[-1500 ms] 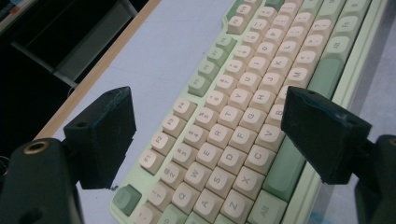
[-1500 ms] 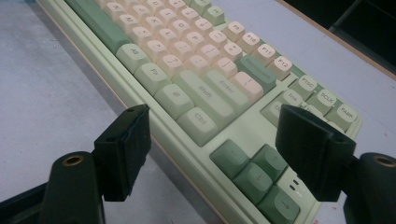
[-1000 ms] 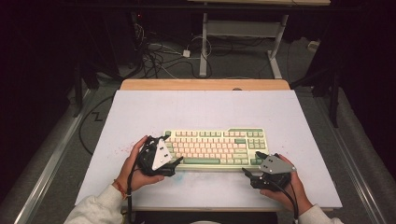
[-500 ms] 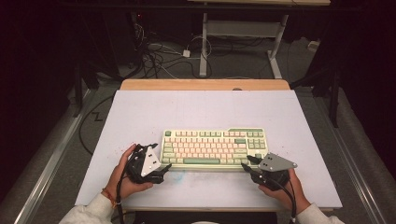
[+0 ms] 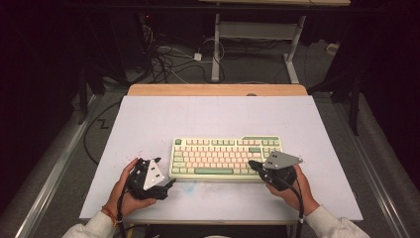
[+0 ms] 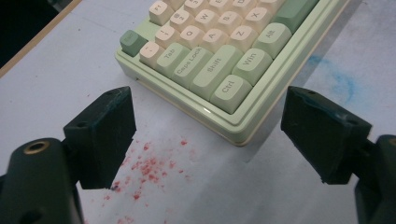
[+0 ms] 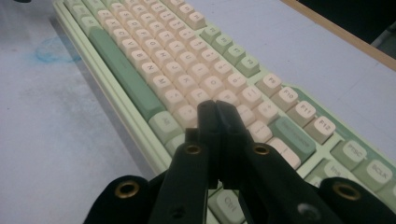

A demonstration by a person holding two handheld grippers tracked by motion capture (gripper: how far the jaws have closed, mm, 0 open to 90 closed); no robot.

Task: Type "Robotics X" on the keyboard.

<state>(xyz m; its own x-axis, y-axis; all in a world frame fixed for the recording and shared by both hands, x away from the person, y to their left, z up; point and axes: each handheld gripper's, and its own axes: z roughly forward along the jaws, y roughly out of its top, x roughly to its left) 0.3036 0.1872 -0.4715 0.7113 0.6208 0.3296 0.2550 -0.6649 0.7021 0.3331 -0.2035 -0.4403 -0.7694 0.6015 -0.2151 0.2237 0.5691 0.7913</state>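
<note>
A pale green keyboard (image 5: 225,157) with cream keys lies flat in the middle of the white table (image 5: 213,116). My left gripper (image 5: 167,186) rests near the front edge, just off the keyboard's left front corner (image 6: 240,133). In the left gripper view that gripper (image 6: 210,126) stands wide open with nothing between its pads, the corner lying ahead of the gap. My right gripper (image 5: 253,164) hovers over the keyboard's right front keys. Its jaws have just been closing and are now shut (image 7: 215,108) with nothing between them, above the cream keys (image 7: 187,60).
Red specks (image 6: 149,165) and a blue smudge (image 6: 343,84) mark the tabletop near the keyboard's front. A wooden strip (image 5: 218,89) edges the far side. Cables (image 5: 173,59) and desk legs (image 5: 216,47) lie on the floor beyond.
The left gripper has drawn back left and toward the front edge, off the keyboard's left end. The right gripper has lifted a little over the keyboard's right keys and its jaws have closed.
</note>
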